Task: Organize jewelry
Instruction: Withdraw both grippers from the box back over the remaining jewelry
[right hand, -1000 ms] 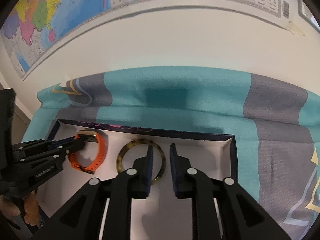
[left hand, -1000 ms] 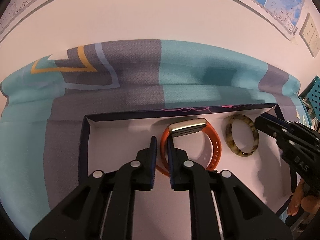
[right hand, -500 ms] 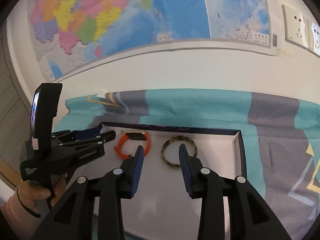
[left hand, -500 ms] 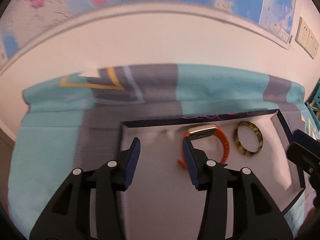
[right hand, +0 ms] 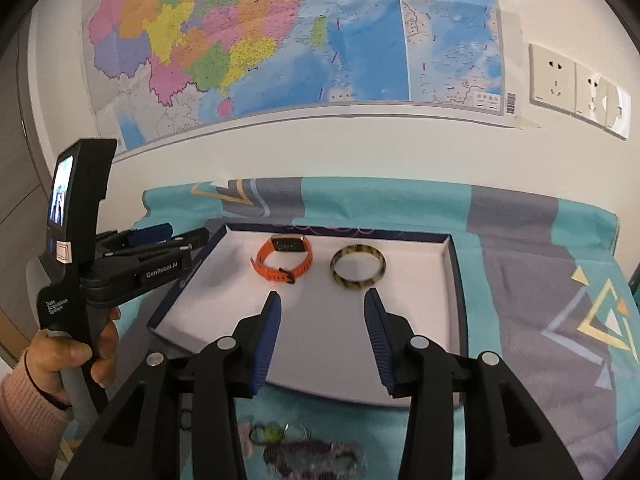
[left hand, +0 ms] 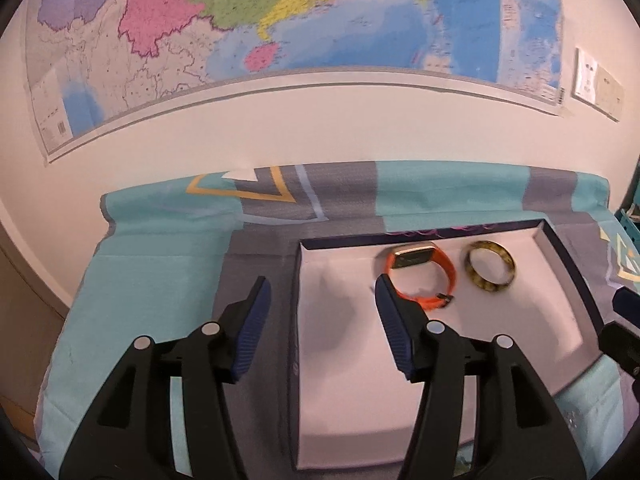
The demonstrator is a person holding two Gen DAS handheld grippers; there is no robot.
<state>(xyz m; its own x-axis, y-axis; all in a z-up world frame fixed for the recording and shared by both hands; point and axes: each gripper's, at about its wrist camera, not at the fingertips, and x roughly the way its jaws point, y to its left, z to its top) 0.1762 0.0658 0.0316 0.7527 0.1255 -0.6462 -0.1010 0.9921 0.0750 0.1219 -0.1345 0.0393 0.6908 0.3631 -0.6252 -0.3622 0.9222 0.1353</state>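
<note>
left gripper [left hand: 322,292] jaws spread, empty | right gripper [right hand: 322,308] jaws spread, empty | orange watch [right hand: 284,260] lying at 9 o'clock of tortoiseshell bangle [right hand: 357,273] in tray [right hand: 454,280]

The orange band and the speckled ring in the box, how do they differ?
The orange watch band carries a dark rectangular face and a buckled strap; the tortoiseshell bangle is a plain, unbroken, mottled brown-yellow ring. The band lies left of the bangle. Both rest apart in the white-lined box, untouched.
</note>
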